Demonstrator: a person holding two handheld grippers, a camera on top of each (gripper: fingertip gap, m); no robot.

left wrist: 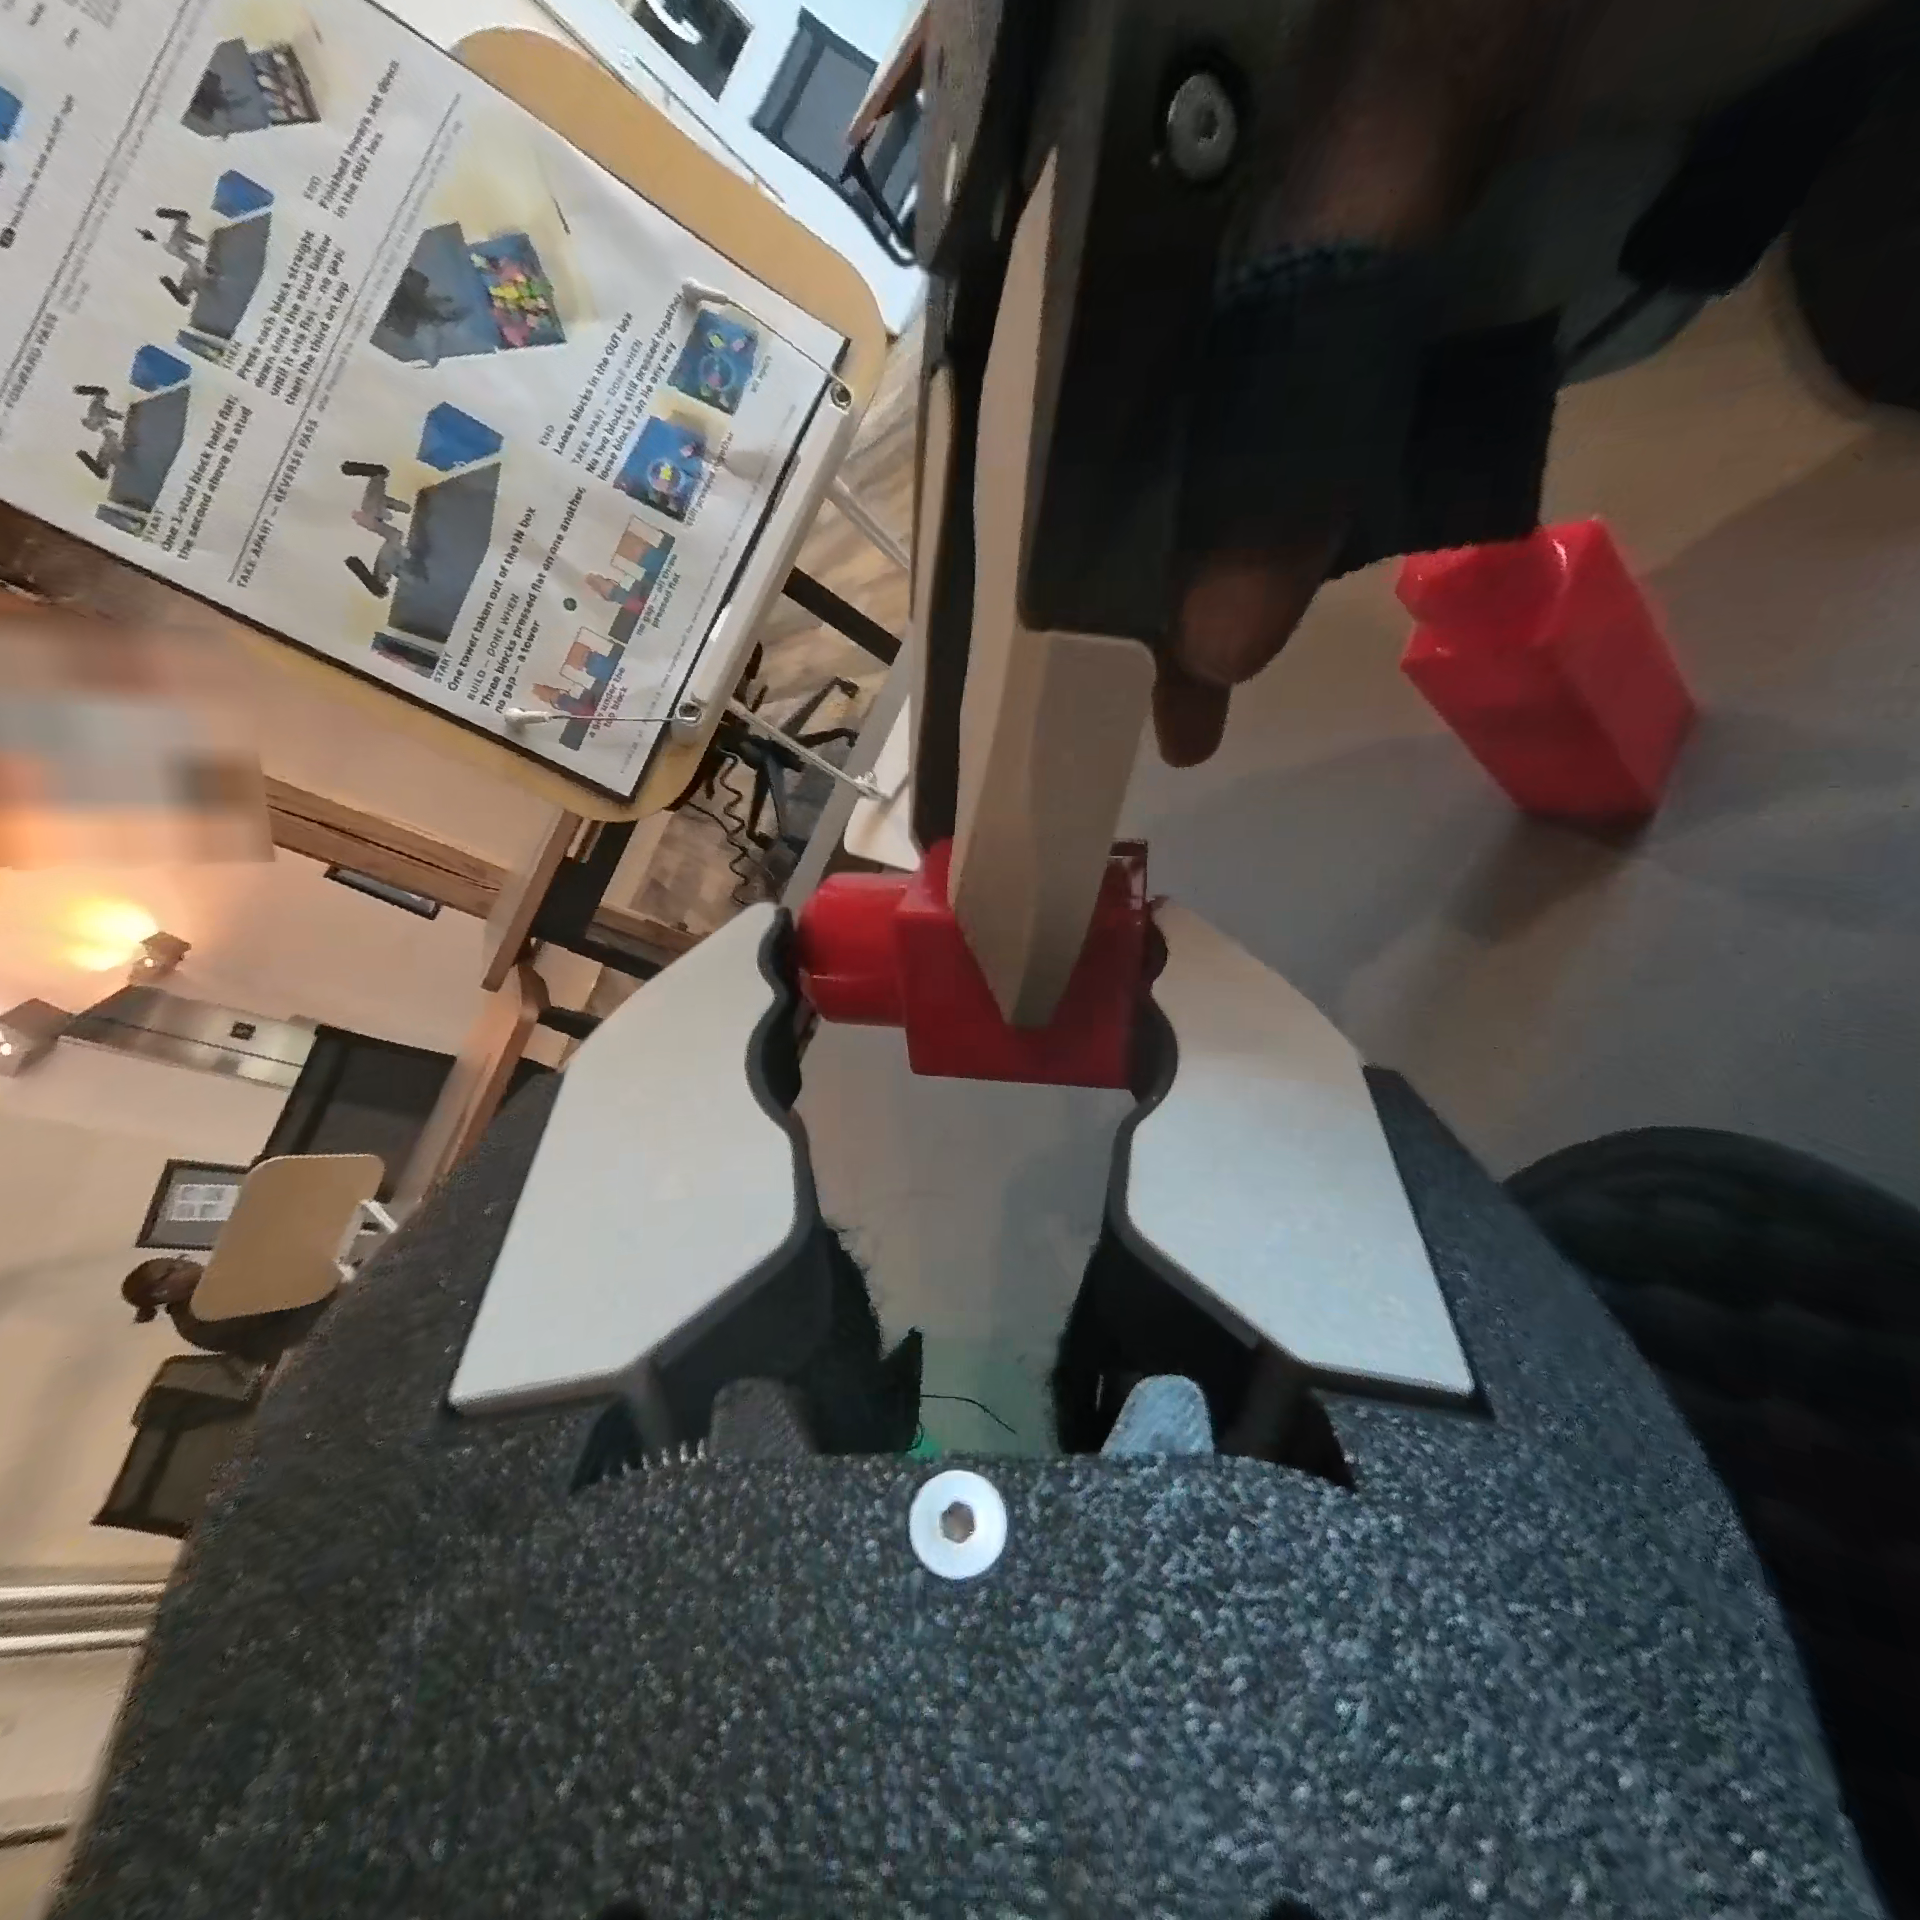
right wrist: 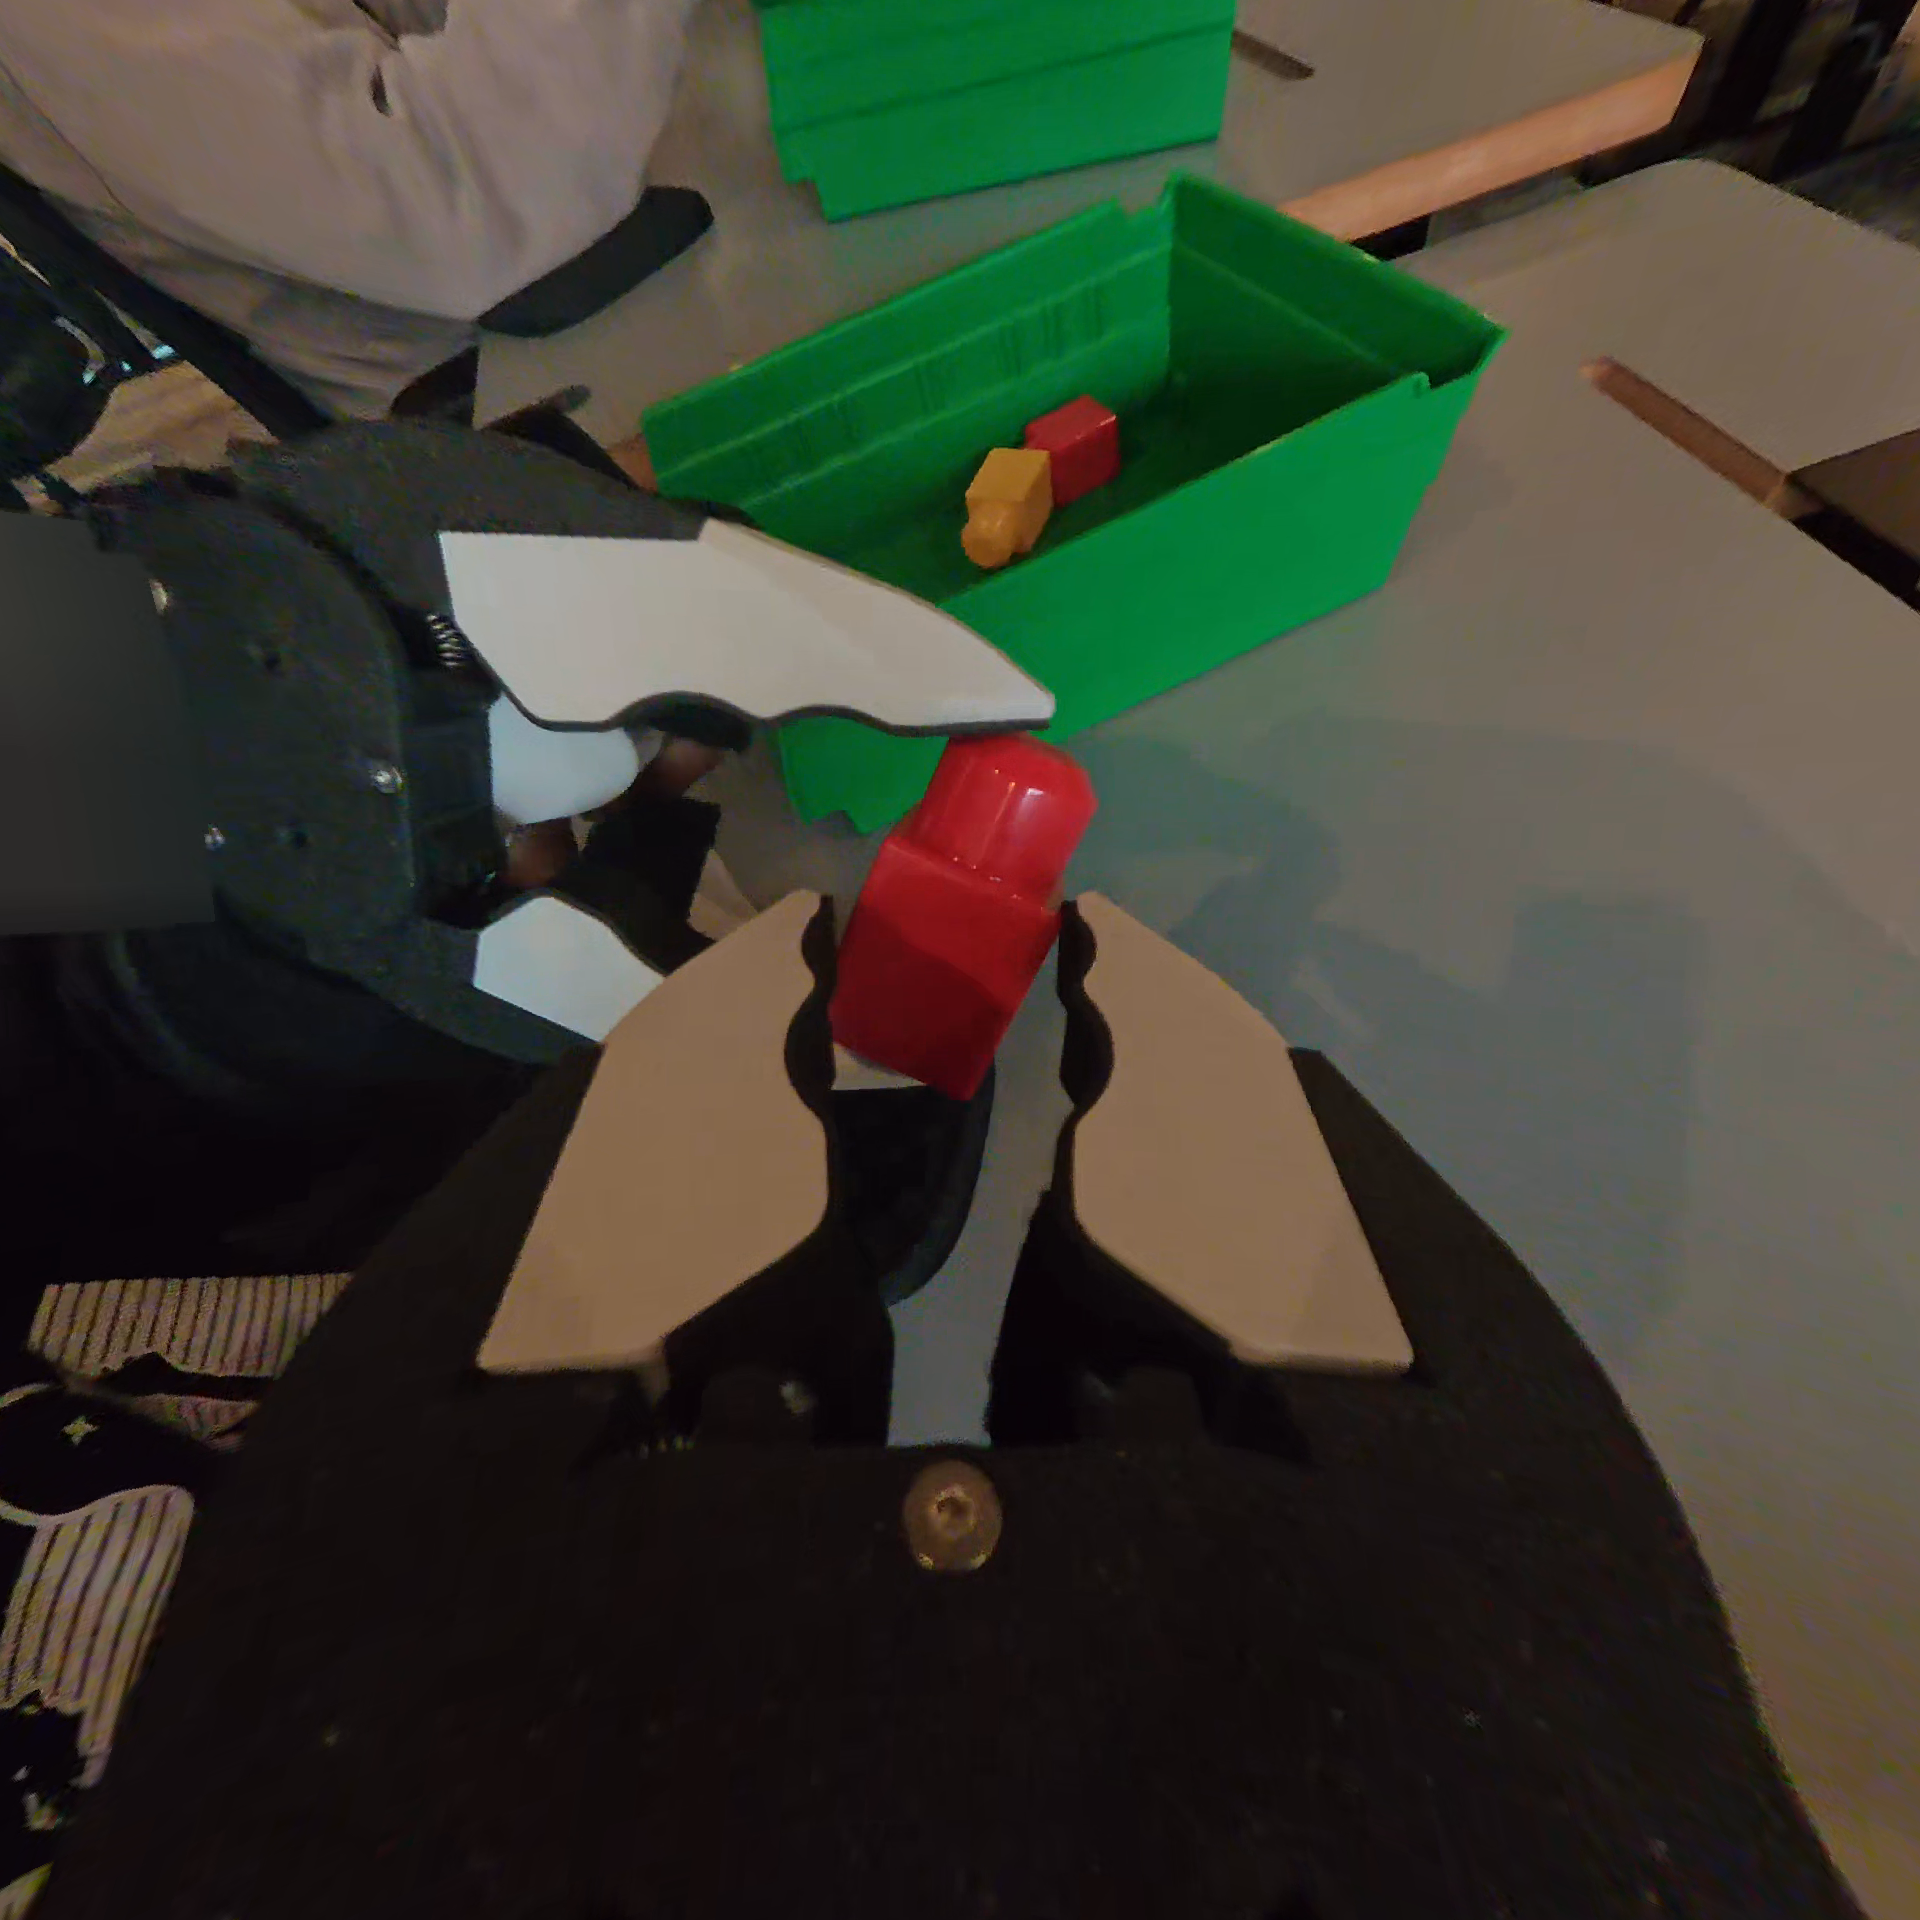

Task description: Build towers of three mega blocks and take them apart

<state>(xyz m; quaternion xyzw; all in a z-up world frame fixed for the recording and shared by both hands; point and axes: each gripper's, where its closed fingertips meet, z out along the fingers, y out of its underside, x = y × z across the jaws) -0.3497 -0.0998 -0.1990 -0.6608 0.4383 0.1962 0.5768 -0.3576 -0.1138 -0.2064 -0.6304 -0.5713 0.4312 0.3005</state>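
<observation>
- Far left in my left wrist view, an instruction poster (left wrist: 416, 395) with small photos hangs tilted on a light wooden board, and the room behind it is out of focus.
- My left gripper (left wrist: 971, 966) has its tongs around a red block (left wrist: 997, 1013), one tip against the stud end and the other against the flat end; I read that as clamped on it.
- The block lies sideways between those tips, with its round stud (left wrist: 847, 961) pointing left.
- My right gripper (left wrist: 1039, 831) comes down from the top of that view, and one of its grey fingers crosses the front of the same block.
- Further right, a second red block (left wrist: 1548, 686) lies tilted on the grey table (left wrist: 1403, 883), well apart from both grippers.
- In my right wrist view the left gripper (right wrist: 831, 810) enters from the left, its upper finger touching the top of the stud.
- In the middle, the right gripper's (right wrist: 945, 925) tongs are closed on the body of the red block (right wrist: 935, 977), which is tilted with its stud up and to the right.
- Behind it an open green bin (right wrist: 1195, 603) holds a yellow block (right wrist: 1008, 504) and a small red block (right wrist: 1075, 447), which touch each other.
- A second green bin (right wrist: 987, 114) sits farther back on the table (right wrist: 1507, 831).
</observation>
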